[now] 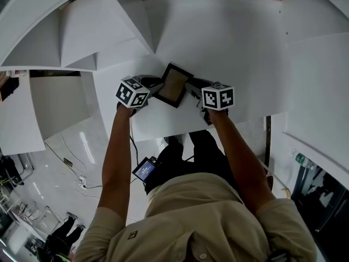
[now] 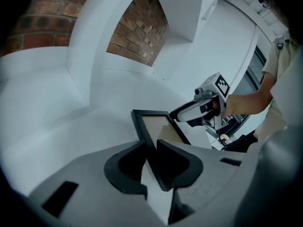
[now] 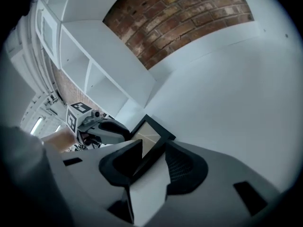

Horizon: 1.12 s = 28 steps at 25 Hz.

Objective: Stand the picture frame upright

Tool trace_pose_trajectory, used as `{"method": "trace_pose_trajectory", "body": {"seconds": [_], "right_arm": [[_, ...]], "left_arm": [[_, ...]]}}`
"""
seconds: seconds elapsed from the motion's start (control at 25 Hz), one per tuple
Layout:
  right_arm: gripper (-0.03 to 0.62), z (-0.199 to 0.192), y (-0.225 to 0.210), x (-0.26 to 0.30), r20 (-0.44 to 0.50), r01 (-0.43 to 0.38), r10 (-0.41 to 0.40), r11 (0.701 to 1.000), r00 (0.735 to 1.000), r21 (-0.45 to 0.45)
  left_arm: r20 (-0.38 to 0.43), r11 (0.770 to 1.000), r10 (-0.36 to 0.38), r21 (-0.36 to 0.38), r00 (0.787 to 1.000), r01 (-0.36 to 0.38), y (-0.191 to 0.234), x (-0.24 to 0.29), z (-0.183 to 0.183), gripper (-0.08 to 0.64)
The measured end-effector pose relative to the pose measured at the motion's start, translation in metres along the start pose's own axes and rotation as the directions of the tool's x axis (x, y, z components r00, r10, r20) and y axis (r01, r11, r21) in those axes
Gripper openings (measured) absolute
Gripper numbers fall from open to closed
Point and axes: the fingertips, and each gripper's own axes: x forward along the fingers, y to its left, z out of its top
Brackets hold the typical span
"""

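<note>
The picture frame sat on the white table, close to the table's near edge. It was tipped up off the tabletop rather than lying flat, its pale face turned partly upward. Whether a stand at its back bore on the table could not be made out.

The left gripper was clamped on the frame's black rail, which filled the narrow gap between its jaws. The right gripper reached in over the same near edge of the table. Its jaws were spread wide, with the opposite rail passing between them but gripped by neither pad.

By my reading, this was the late part of the job. The frame had been raised and set at its lean, one claw had freed it, and only the left claw steadied it.

The next move probably called for easing the left jaws apart slowly. Both claws would then need to draw back toward the table's near edge without brushing the rails. A light frame on a smooth tabletop could slide or topple at a nudge.
</note>
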Motion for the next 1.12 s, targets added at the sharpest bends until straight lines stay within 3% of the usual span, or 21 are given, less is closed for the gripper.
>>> {"method": "trace_pose_trajectory", "body": {"seconds": [0.24,0.4,0.52,0.6,0.72,0.84,0.92,1.12], "right_arm": [[0.129,0.036,0.018,-0.019,0.109,-0.024,0.046,0.980,0.993,-0.198],[0.064,0.037,0.033,-0.013,0.064,-0.088,0.110,0.955,0.992,-0.282],[0.083,0.030,0.011,-0.009,0.028,-0.003,0.011,0.968,1.000,-0.250],[0.137,0.028,-0.005,-0.006,-0.002,0.050,-0.051,0.976,0.999,-0.211],[0.174,0.018,-0.012,0.011,-0.095,0.048,-0.062,0.988,0.994,-0.147],[0.180,0.015,-0.012,0.025,-0.150,0.070,-0.092,0.987,0.984,-0.147],[0.117,0.015,-0.017,0.026,-0.163,0.112,-0.140,0.979,0.977,-0.170],[0.066,0.019,-0.021,0.019,-0.114,0.121,-0.134,0.986,0.984,-0.111]], "left_arm": [[0.046,0.998,-0.036,0.047,0.998,0.034,-0.017,0.000,0.004,0.061],[0.124,0.996,-0.093,0.029,0.988,0.090,-0.032,0.006,0.019,0.061],[0.059,0.999,0.010,0.053,0.998,-0.013,-0.022,0.006,0.014,0.061],[0.063,0.995,0.104,-0.006,0.993,-0.104,-0.003,-0.004,0.013,0.061],[0.046,0.975,0.198,-0.108,0.979,-0.192,0.024,-0.011,0.005,0.061],[0.043,0.975,0.185,-0.134,0.982,-0.178,0.025,-0.004,0.006,0.061],[0.052,0.977,0.177,-0.132,0.983,-0.169,0.023,0.000,0.009,0.061],[0.094,0.979,0.156,-0.149,0.983,-0.142,0.019,-0.002,0.015,0.061]]}}
